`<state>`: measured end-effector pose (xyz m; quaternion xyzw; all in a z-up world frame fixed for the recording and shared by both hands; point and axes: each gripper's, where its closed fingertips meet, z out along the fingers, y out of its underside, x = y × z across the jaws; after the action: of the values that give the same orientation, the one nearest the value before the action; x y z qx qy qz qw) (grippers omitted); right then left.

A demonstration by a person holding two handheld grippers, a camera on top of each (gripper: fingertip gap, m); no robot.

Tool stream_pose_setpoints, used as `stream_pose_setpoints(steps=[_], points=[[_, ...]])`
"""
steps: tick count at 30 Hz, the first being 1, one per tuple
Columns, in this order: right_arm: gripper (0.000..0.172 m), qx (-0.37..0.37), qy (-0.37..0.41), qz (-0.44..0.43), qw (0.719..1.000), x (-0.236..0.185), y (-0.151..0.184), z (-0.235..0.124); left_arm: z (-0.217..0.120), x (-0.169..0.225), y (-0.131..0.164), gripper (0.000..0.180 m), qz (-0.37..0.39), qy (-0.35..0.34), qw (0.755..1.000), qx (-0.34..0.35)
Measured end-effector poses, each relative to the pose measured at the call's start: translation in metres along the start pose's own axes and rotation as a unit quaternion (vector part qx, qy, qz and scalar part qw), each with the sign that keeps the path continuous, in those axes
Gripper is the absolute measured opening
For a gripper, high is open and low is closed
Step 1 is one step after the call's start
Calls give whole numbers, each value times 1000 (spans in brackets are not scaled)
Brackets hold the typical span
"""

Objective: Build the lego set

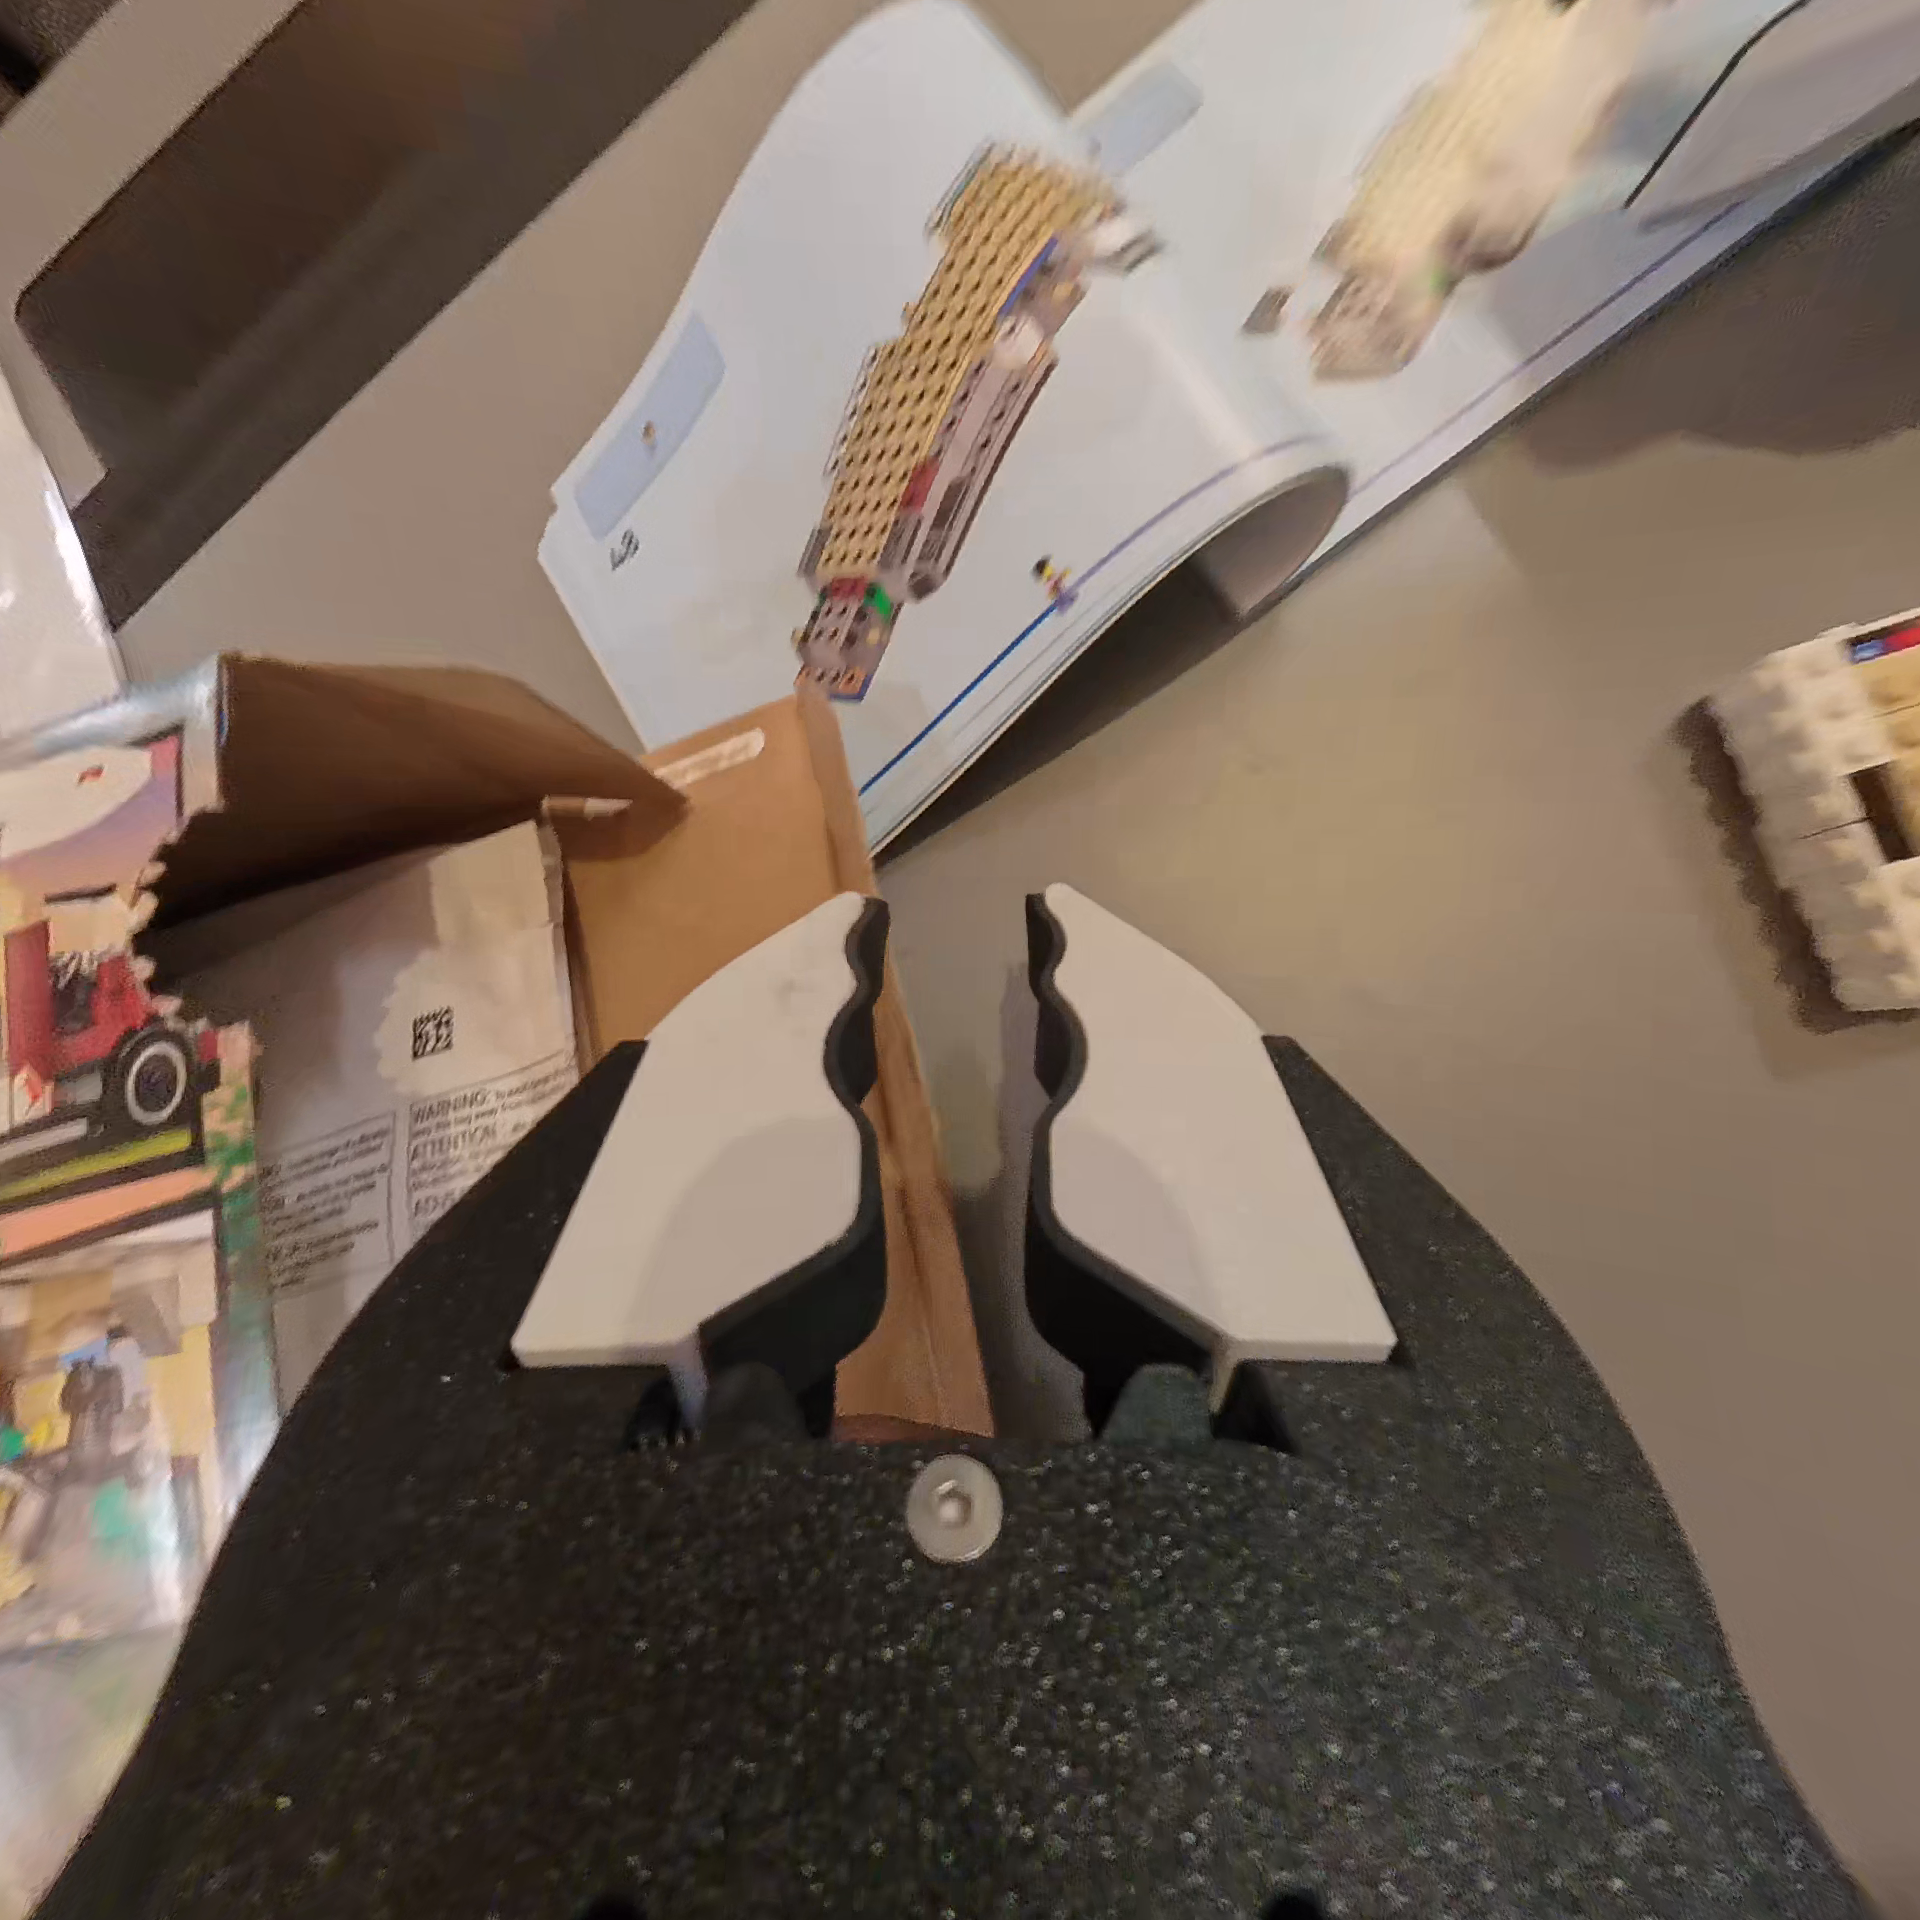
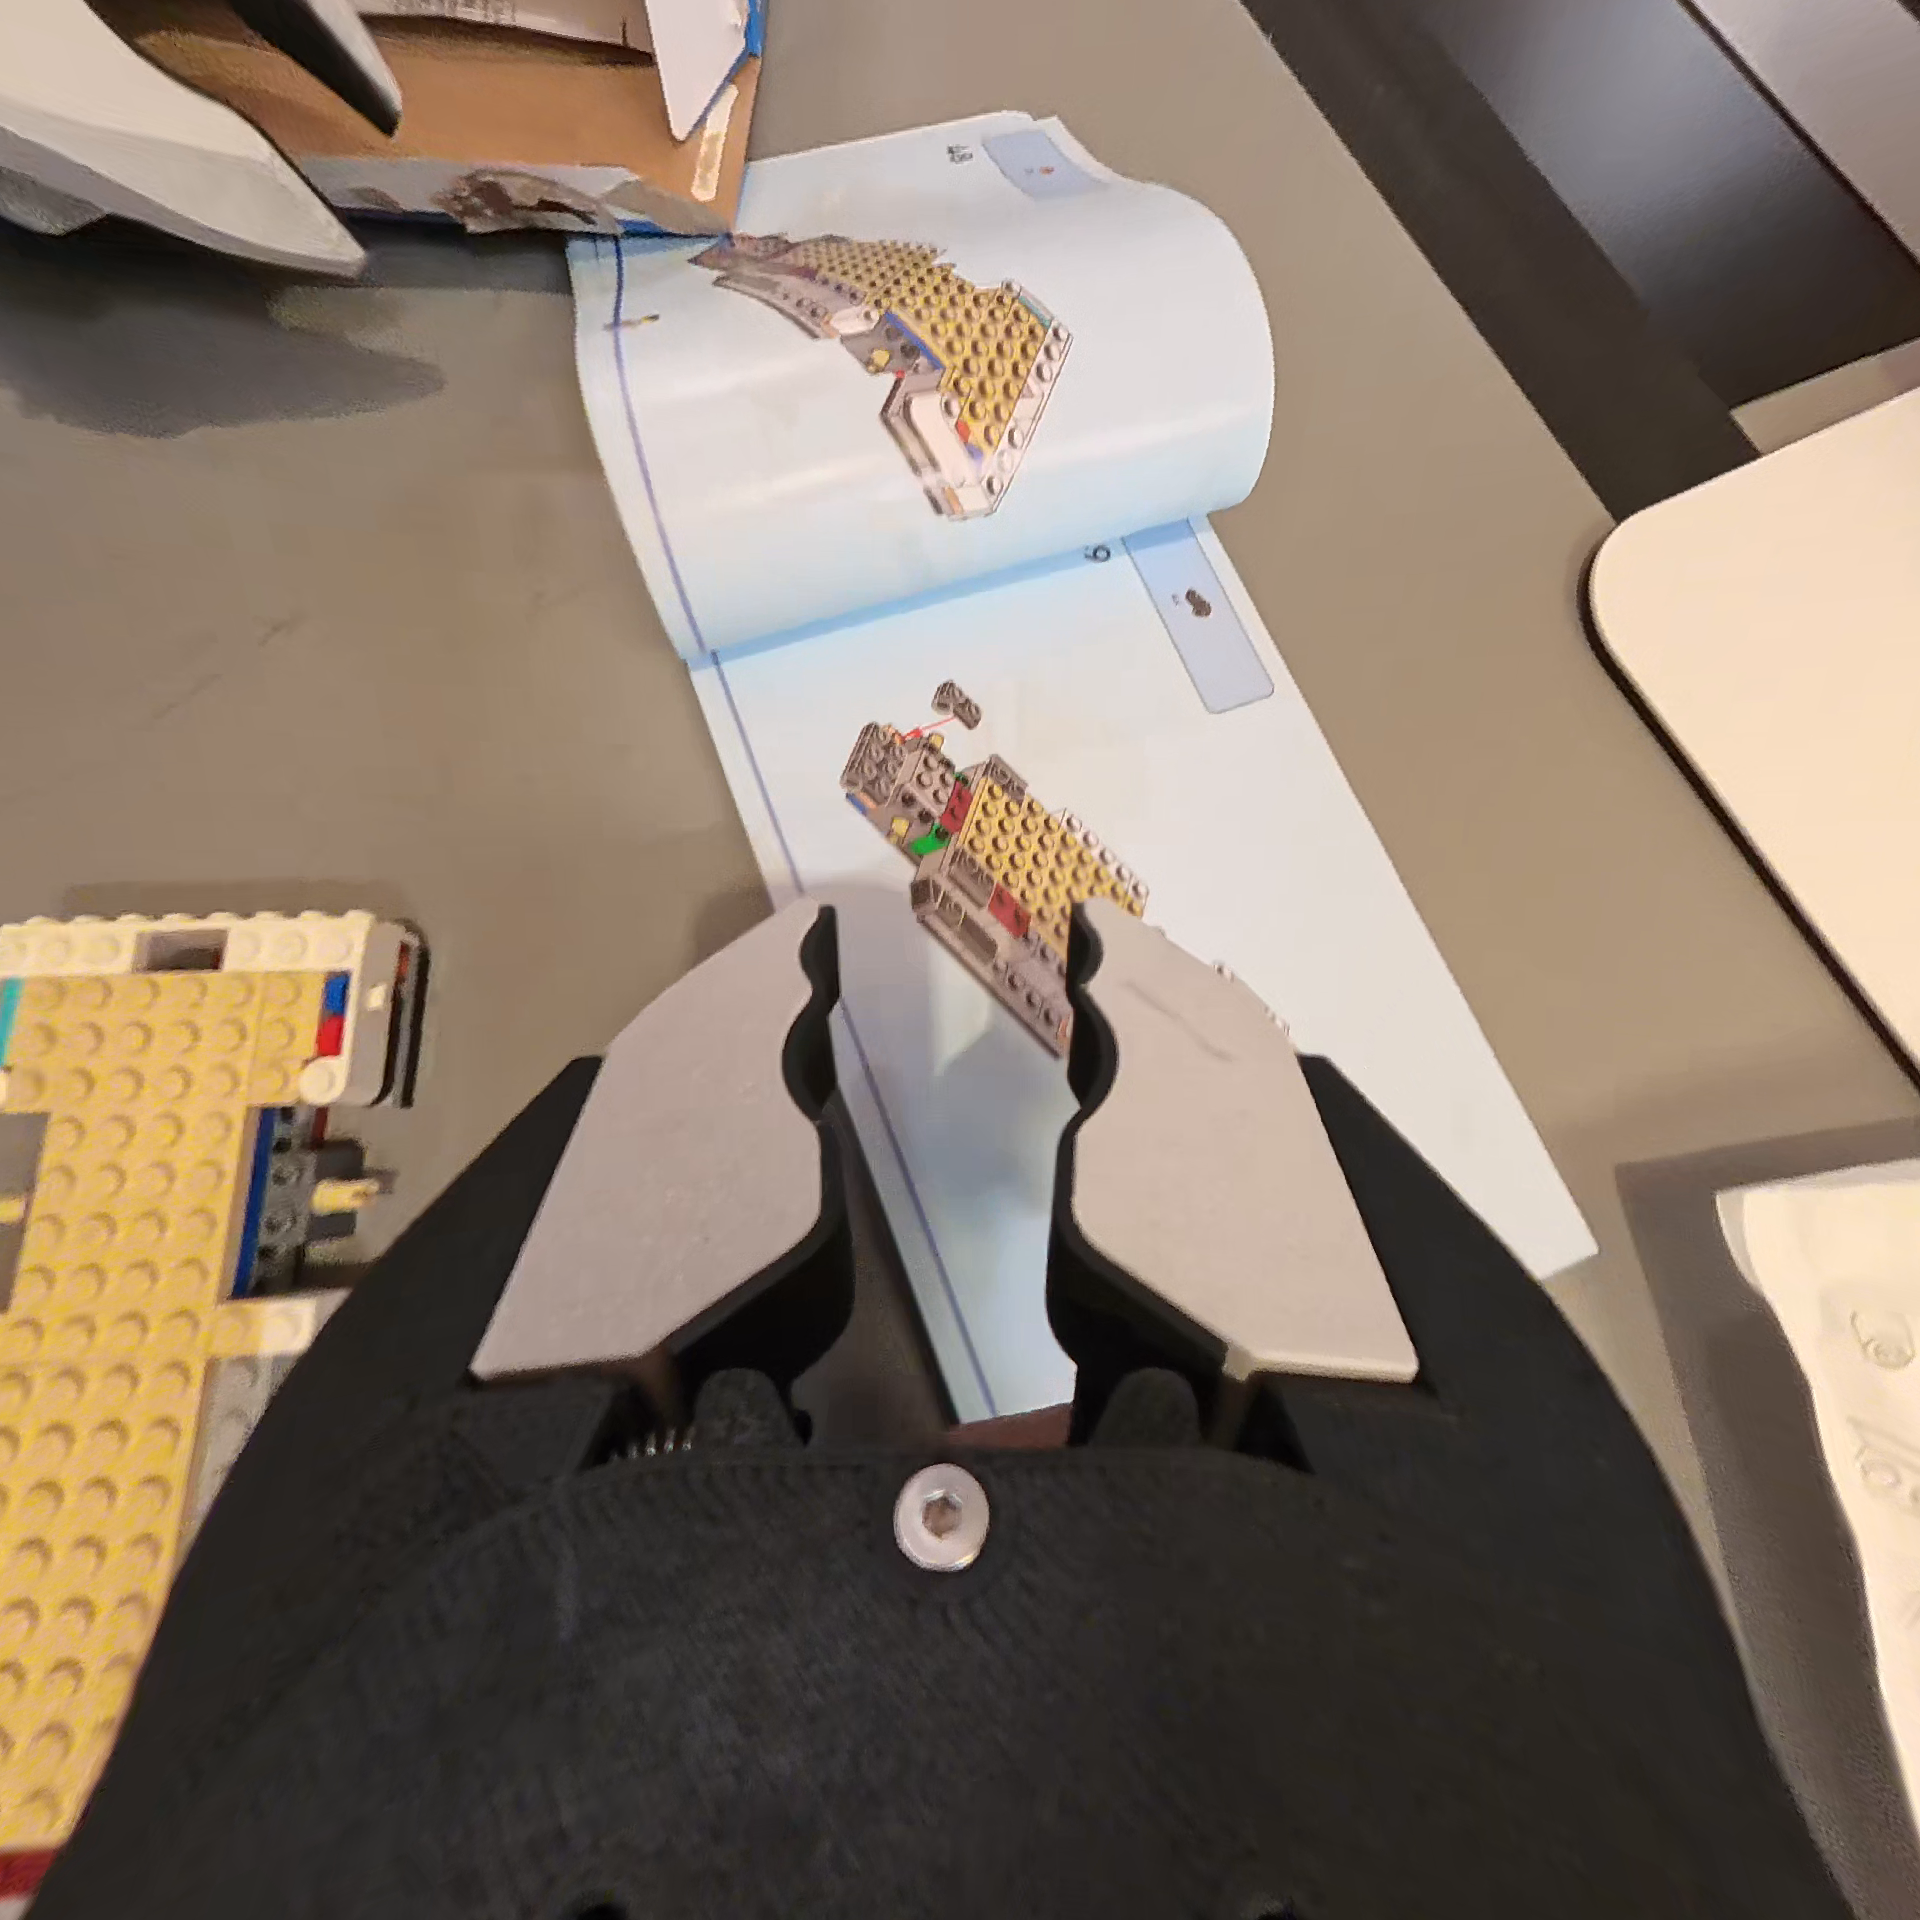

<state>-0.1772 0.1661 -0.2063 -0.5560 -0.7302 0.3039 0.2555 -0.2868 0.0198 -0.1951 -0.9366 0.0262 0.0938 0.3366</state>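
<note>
- A grey-brown matte desk (image 2: pixel 312 623) fills both views.
- A dark band (image 2: pixel 1558 260) runs along its far edge.
- Soft light from above casts blurred shadows on the desk.

Open instruction booklet (image 2: pixel 935 436) lies flat beside tan-and-white brick model (image 2: pixel 125 1143)

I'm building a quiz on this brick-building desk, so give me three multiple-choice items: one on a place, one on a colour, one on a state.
1. Below the right gripper lies:
A. the instruction booklet
B. a keyboard
C. a mug

2. The top plates of the brick model are mostly:
A. purple
B. tan
C. black

3. The left gripper is:
A. shut on a brick
B. shut on paper
C. open, holding nothing

Key: A, printed pages show between its fingers; B, tan studs cover it; C, fingertips stand apart with only the table beyond.
</note>
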Motion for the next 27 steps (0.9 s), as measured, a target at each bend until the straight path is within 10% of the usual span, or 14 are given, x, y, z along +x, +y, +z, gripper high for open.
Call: stream_pose_setpoints(steps=[1,10,27], points=[[42,0,-1,3,1000,-1,4,-4,-1,4,-5,27,5,10,1000,13],[42,-13,8,29,999,-7,55,-44,8,62,-42,27,36,116,986,111],[42,12,30,68,997,-12,95,-82,29,106,-35,27,41,198,975,94]])
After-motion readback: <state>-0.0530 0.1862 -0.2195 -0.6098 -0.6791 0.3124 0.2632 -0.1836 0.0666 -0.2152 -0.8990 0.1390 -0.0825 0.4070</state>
